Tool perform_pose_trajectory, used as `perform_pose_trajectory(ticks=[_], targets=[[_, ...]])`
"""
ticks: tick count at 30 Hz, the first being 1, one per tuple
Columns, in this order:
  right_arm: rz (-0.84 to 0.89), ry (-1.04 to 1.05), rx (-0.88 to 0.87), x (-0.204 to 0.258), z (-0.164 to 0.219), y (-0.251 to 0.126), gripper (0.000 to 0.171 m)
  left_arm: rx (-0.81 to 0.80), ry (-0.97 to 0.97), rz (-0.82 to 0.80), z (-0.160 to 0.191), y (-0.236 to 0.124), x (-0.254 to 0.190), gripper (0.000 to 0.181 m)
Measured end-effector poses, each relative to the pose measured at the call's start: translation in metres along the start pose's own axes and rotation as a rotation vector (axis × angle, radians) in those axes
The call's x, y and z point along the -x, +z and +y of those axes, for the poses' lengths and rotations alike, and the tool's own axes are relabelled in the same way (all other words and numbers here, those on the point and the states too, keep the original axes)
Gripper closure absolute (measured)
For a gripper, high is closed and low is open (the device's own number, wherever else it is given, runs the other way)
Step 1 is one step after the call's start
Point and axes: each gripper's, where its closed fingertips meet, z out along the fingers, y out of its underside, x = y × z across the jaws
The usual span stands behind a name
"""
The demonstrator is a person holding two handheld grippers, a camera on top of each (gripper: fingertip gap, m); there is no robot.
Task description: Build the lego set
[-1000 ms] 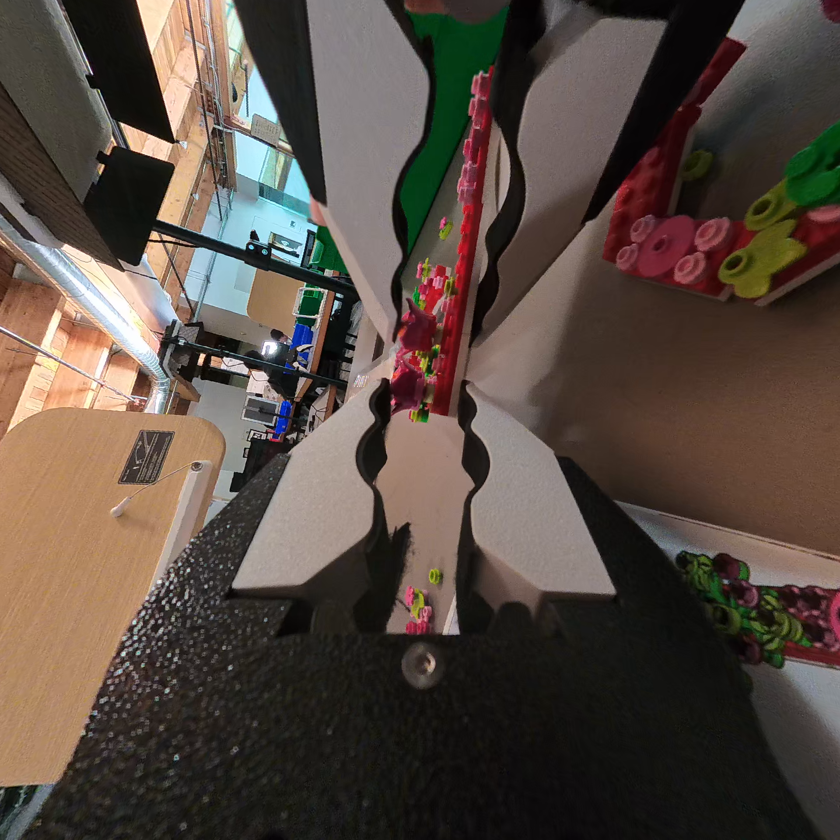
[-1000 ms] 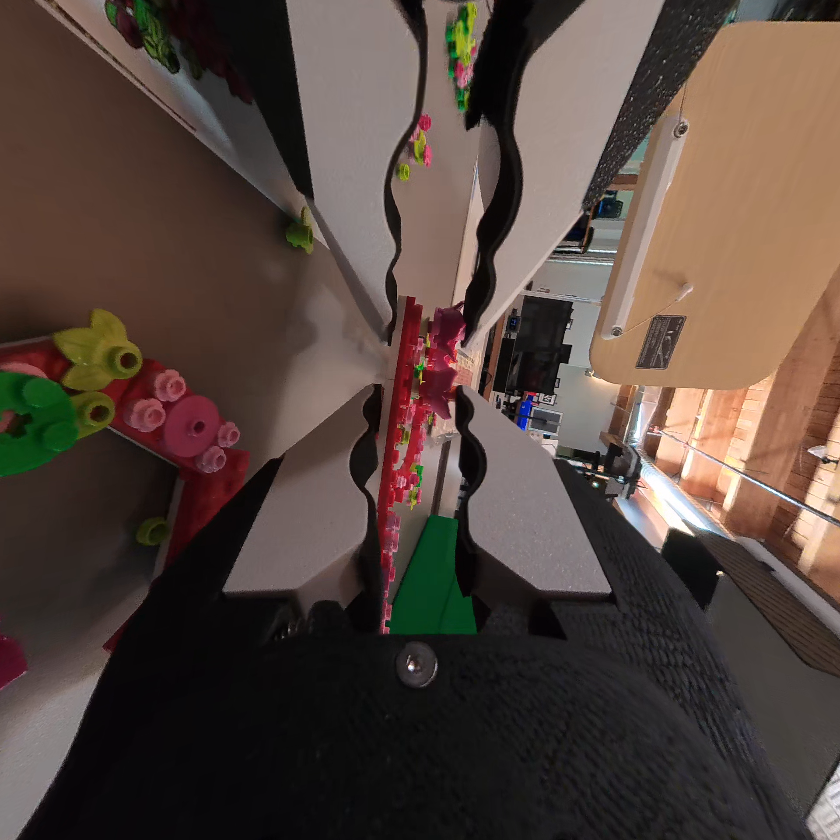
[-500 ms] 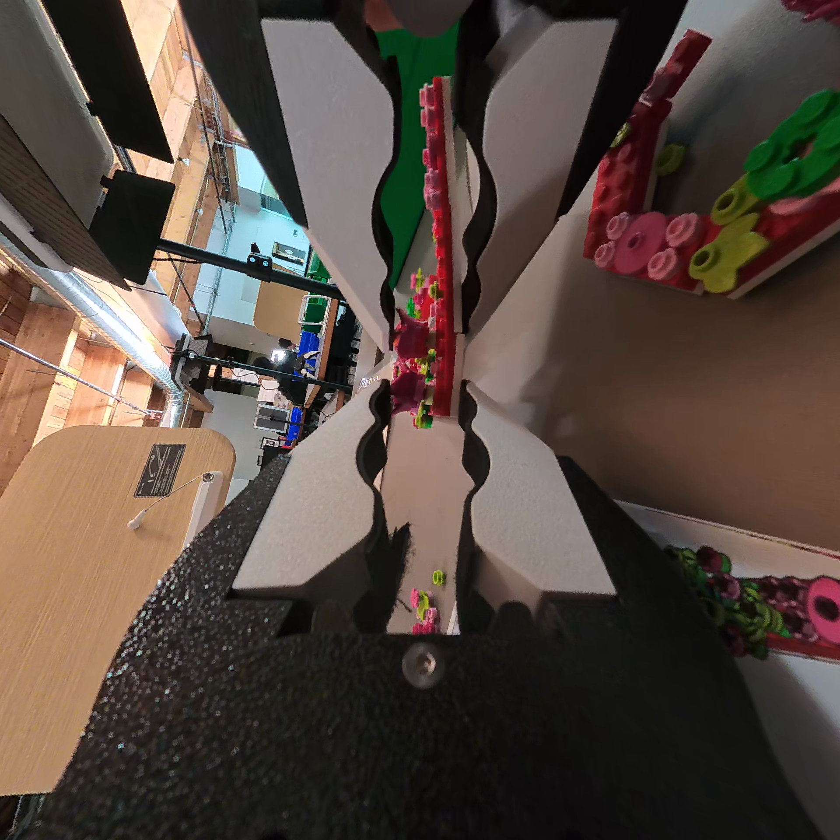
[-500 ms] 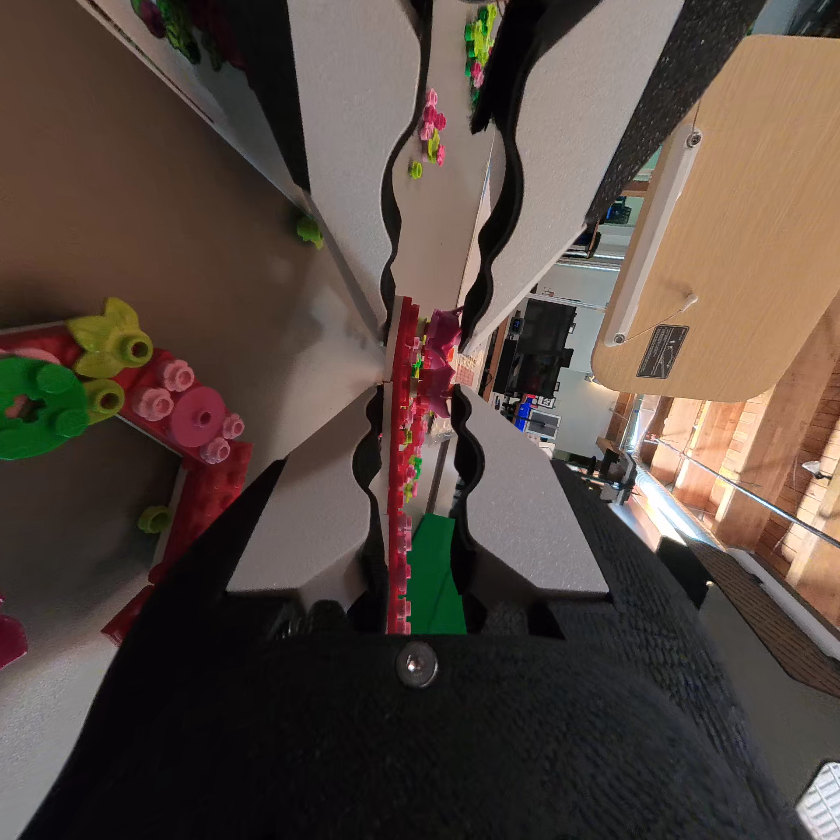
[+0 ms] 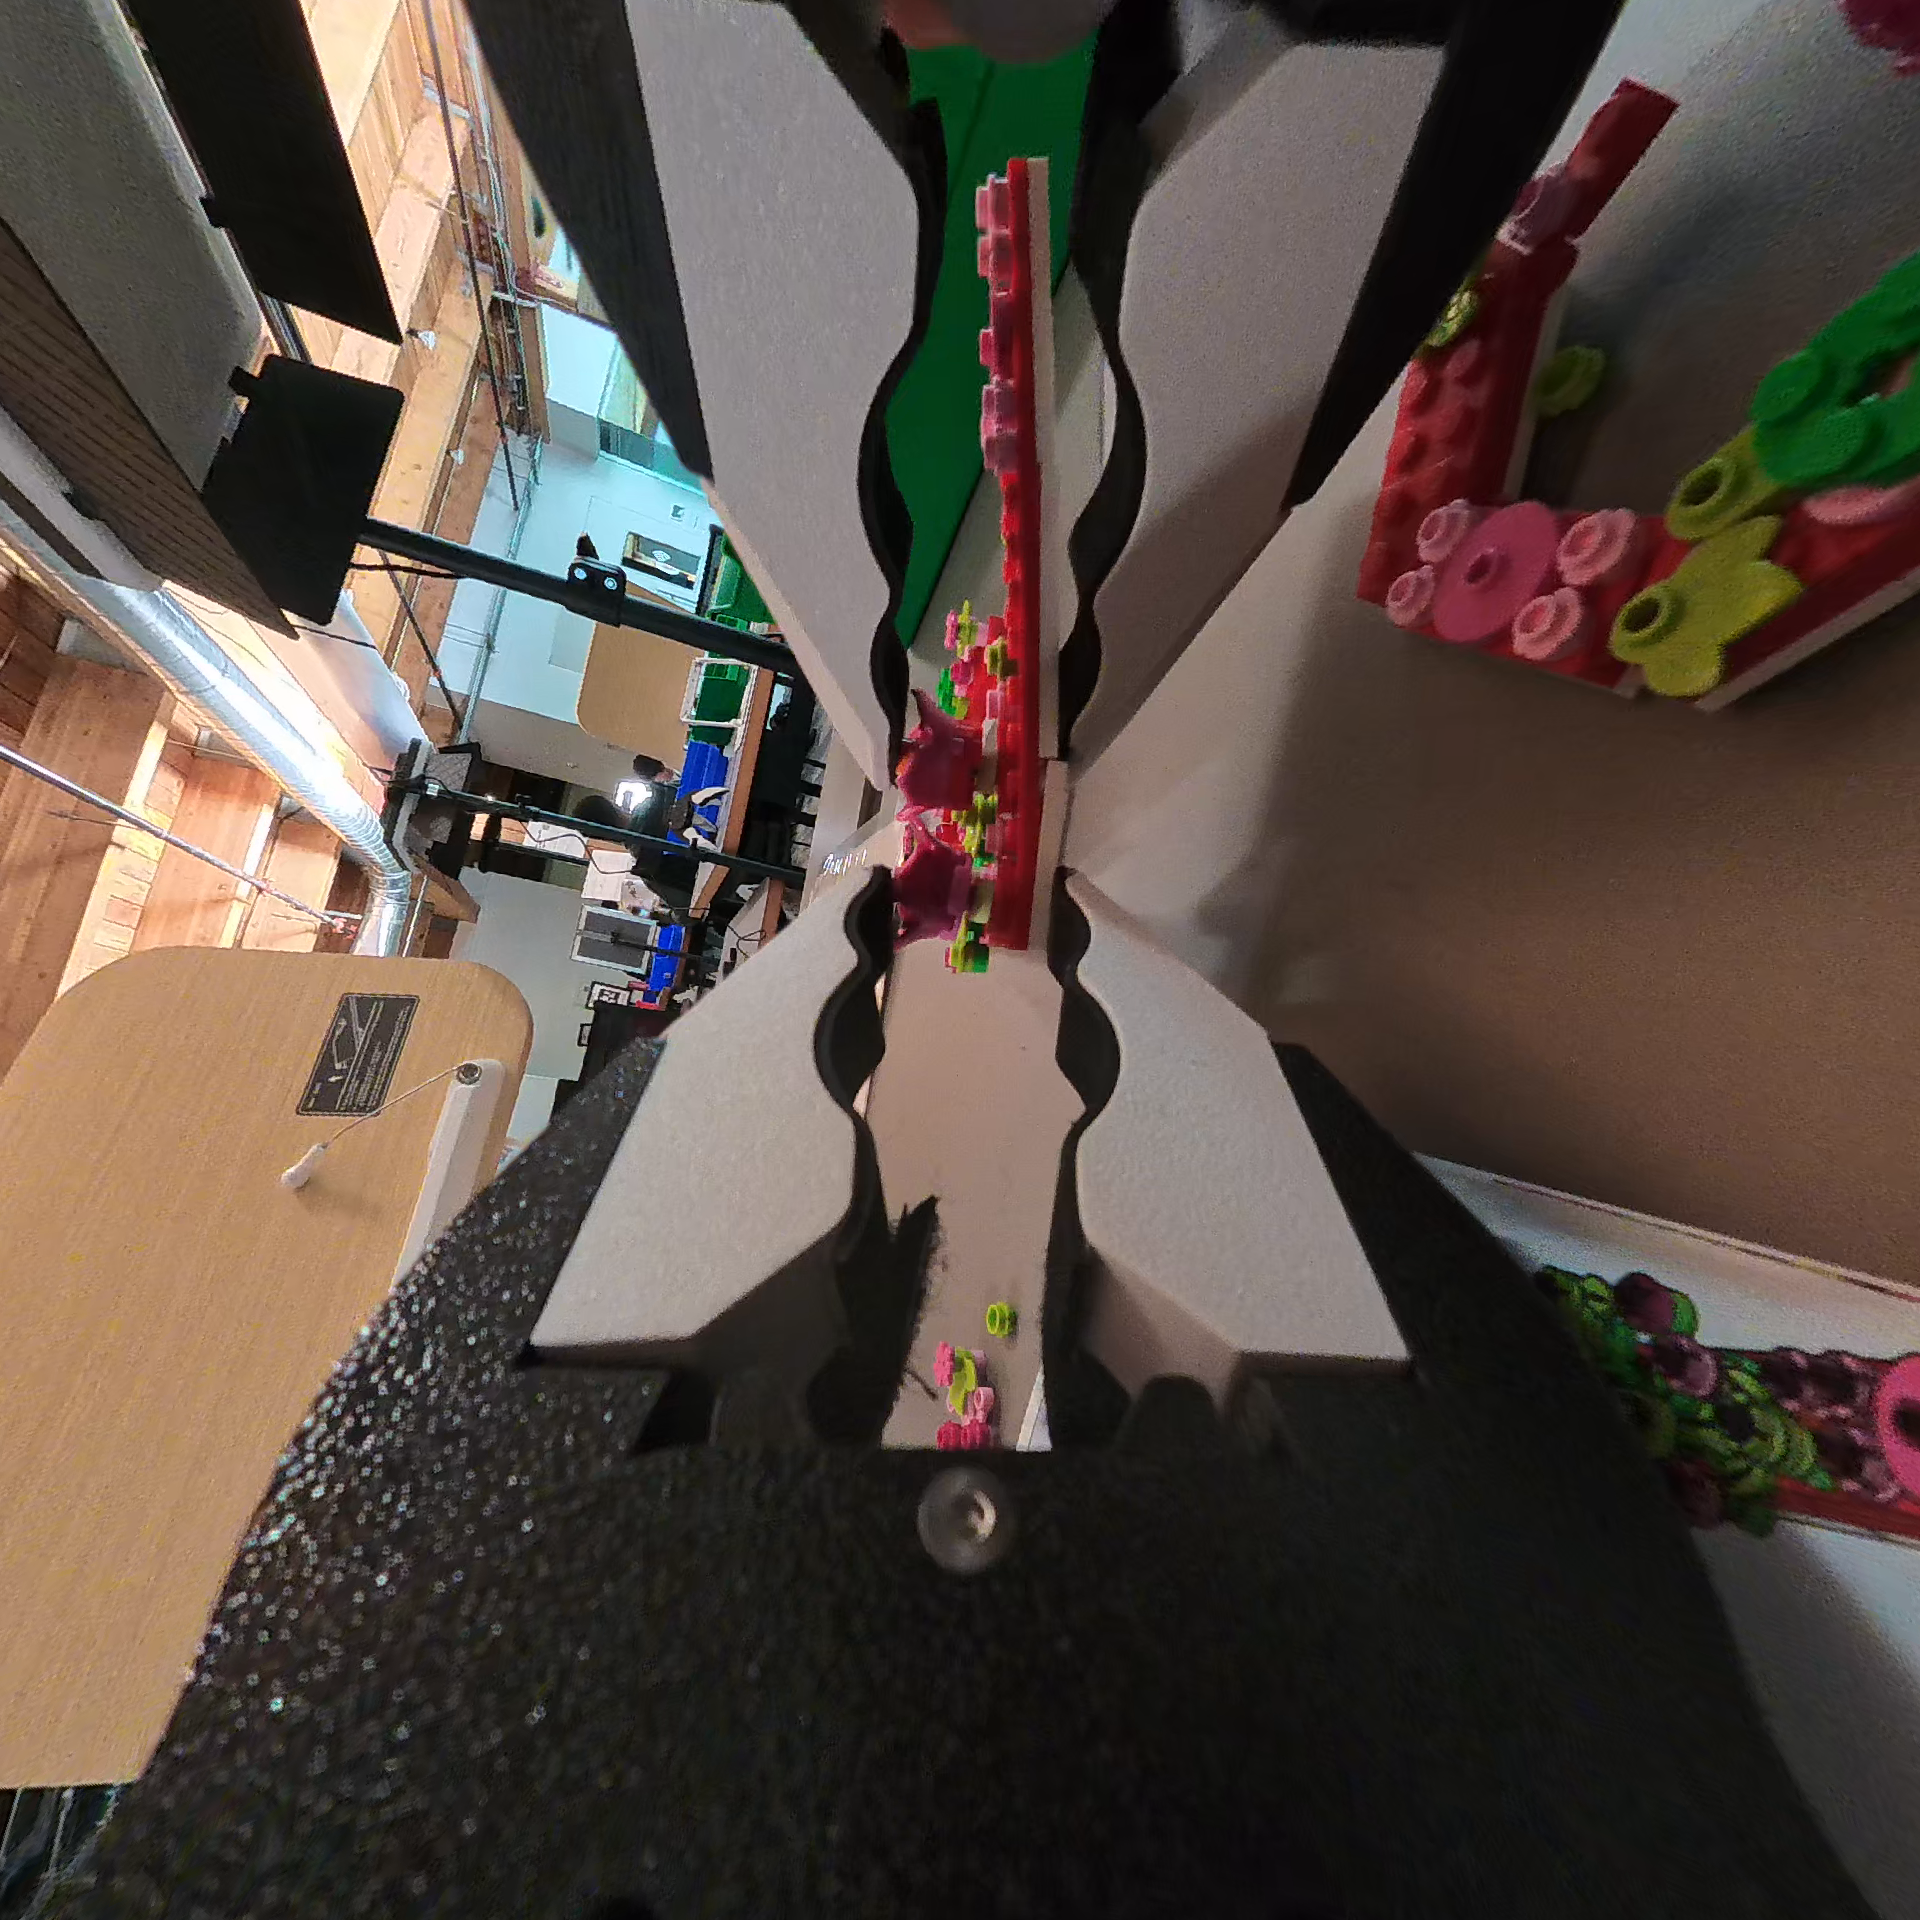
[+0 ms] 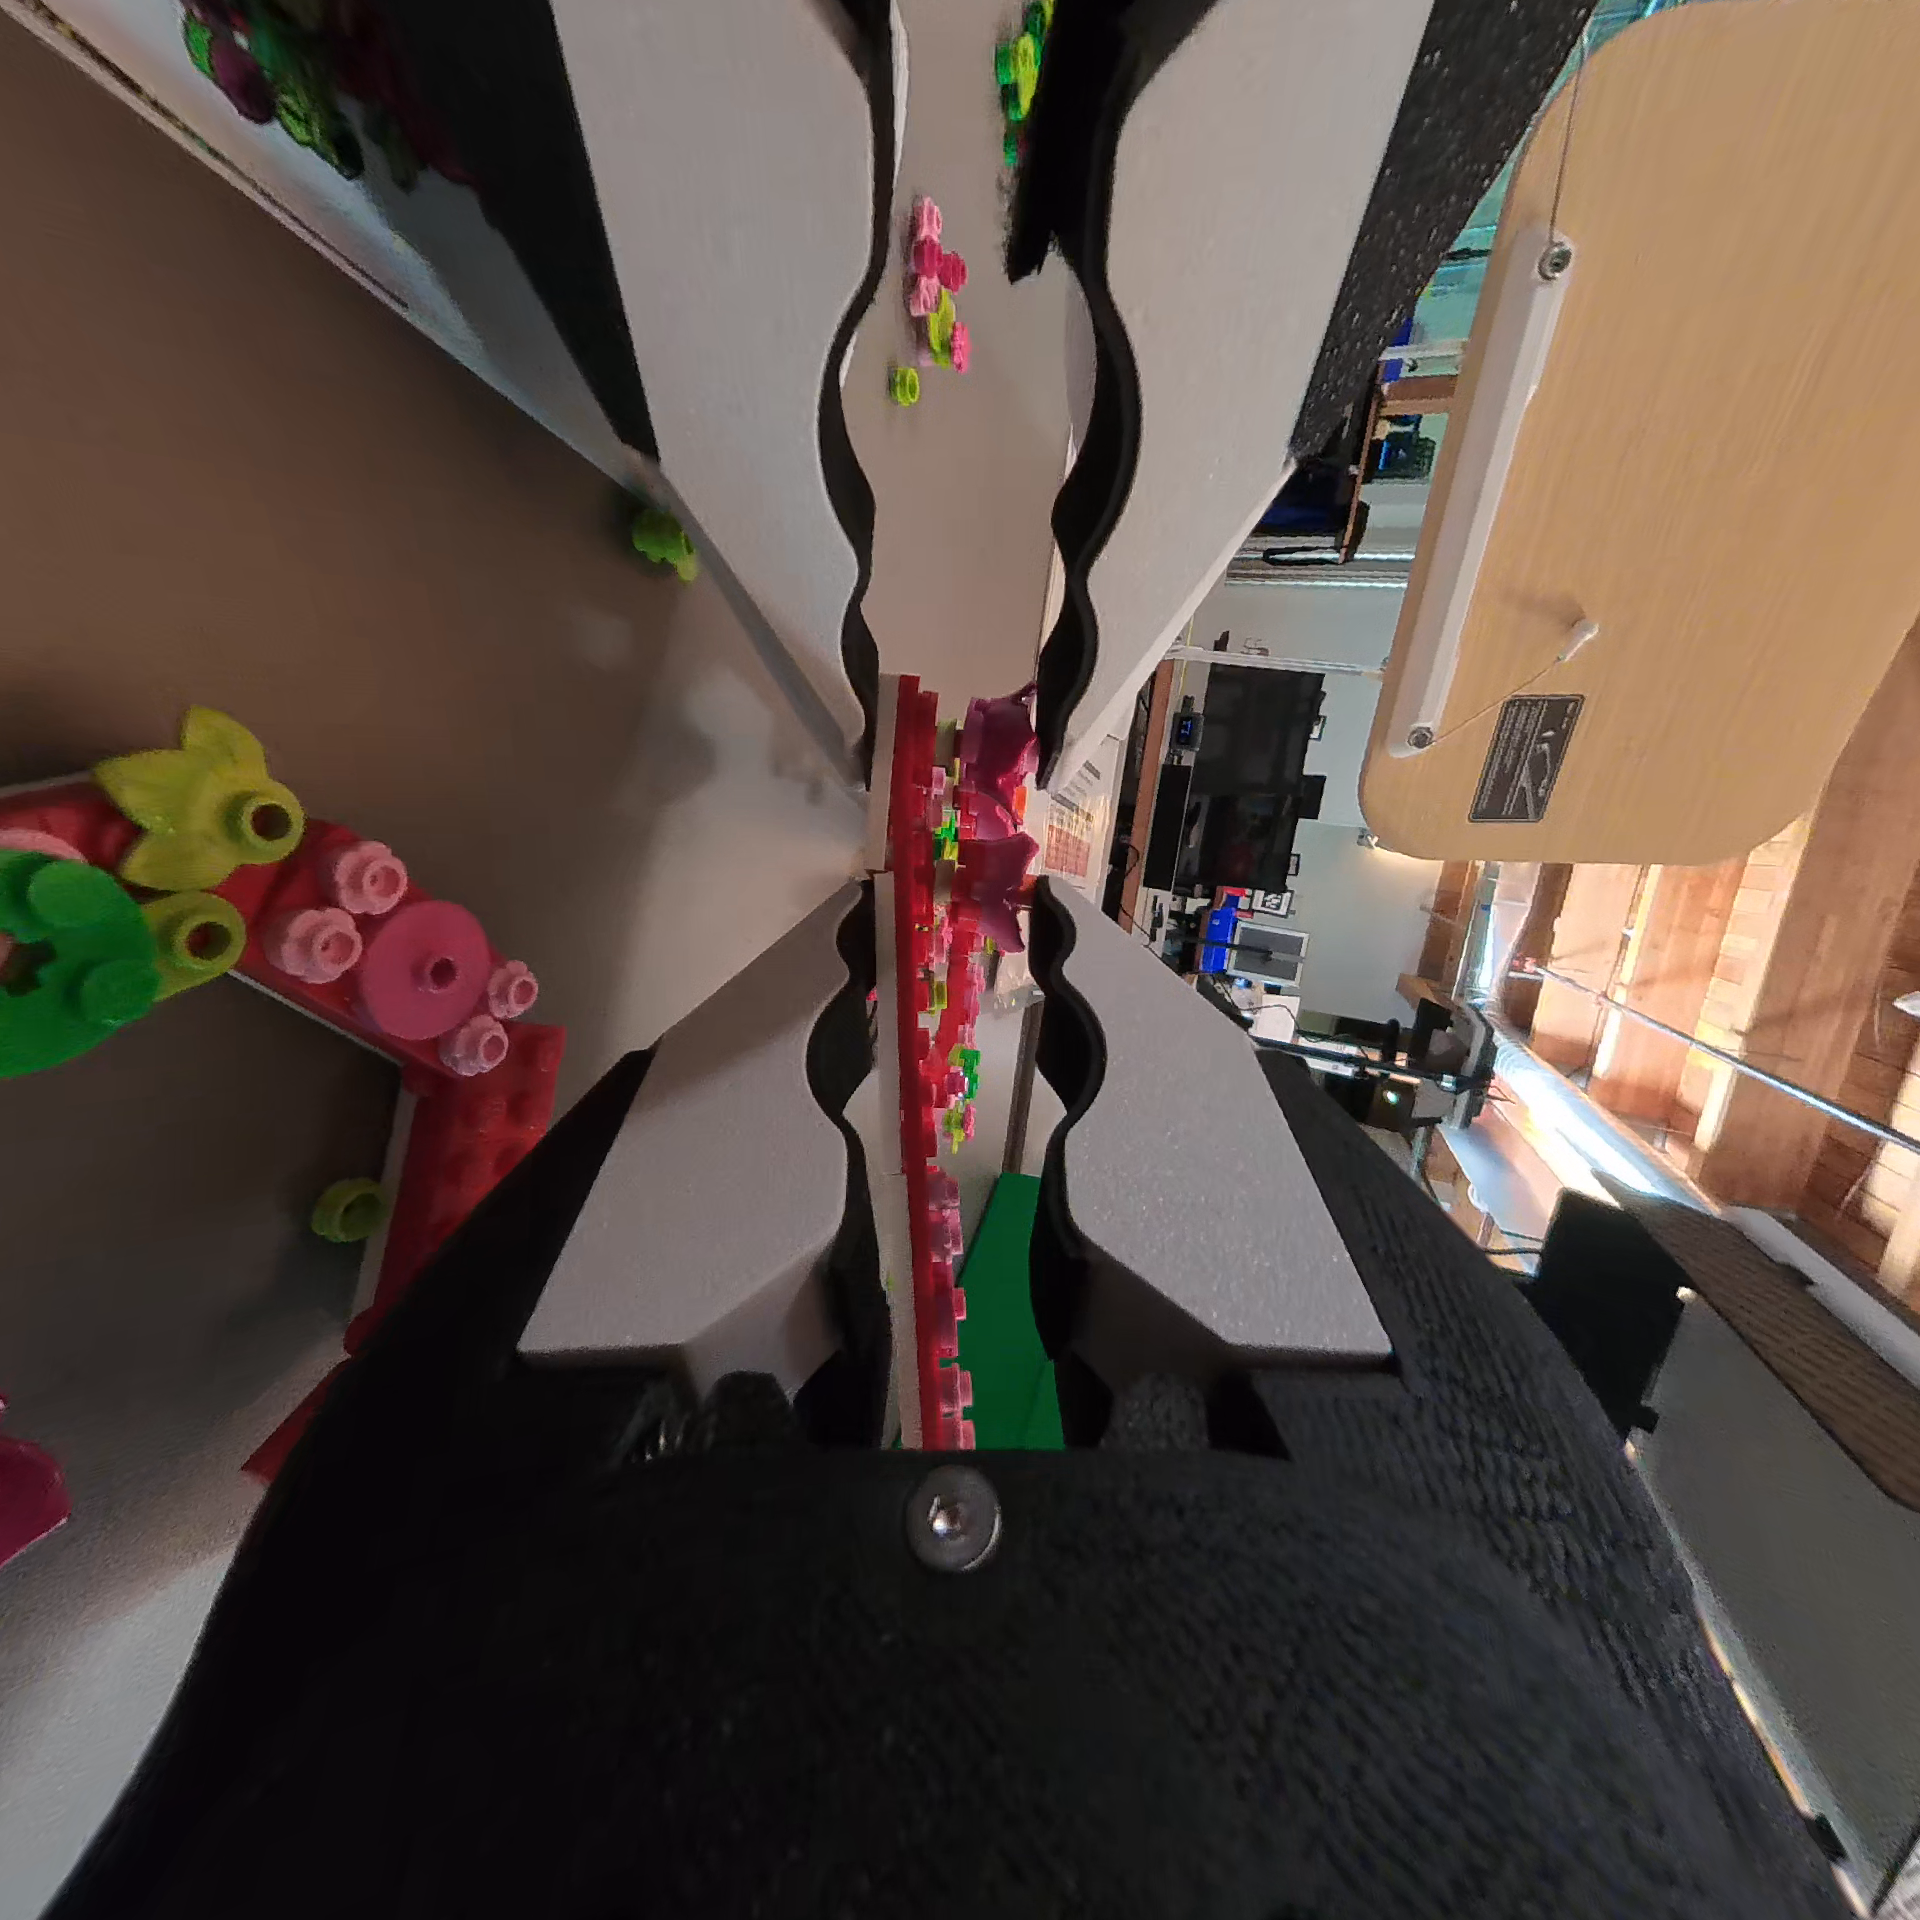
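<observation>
Left wrist view: both grippers pinch a red flowered strip (image 5: pixel 1023 582); no legible writing.

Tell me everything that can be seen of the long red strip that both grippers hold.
The red strip is a long, narrow plastic studded plate on a white layer, seen edge-on. Small pink, magenta and lime flower pieces sit on its studded side, thickest near its end. It is off the table, held between the two grippers. The left gripper and the right gripper face each other, and each is shut on it, one finger on the white back and one on the flowers.
</observation>
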Motion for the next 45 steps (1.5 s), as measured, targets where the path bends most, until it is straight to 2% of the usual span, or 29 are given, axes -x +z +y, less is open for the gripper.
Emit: perform_pose_trajectory(ticks=[6, 14, 18, 45], targets=[[-0.016, 0.053, -0.004, -0.0001, 0.0009, 0.0004, 0.145, 0.011, -0.010, 0.000, 0.0004, -0.0001, 0.0009, 0.154], [-0.009, -0.167, -0.005, -0.0005, -0.0011, -0.0017, 0.144, 0.013, 0.007, -0.002, -0.0014, -0.0006, -0.0001, 0.154], [-0.015, -0.196, -0.003, -0.0002, -0.0010, -0.0020, 0.144, 0.012, 0.009, -0.001, -0.0017, -0.0004, -0.0006, 0.154], [0.016, -0.126, 0.008, -0.0021, -0.0004, -0.0019, 0.144, 0.028, -0.050, 0.028, -0.0001, 0.0011, -0.0006, 0.154]])
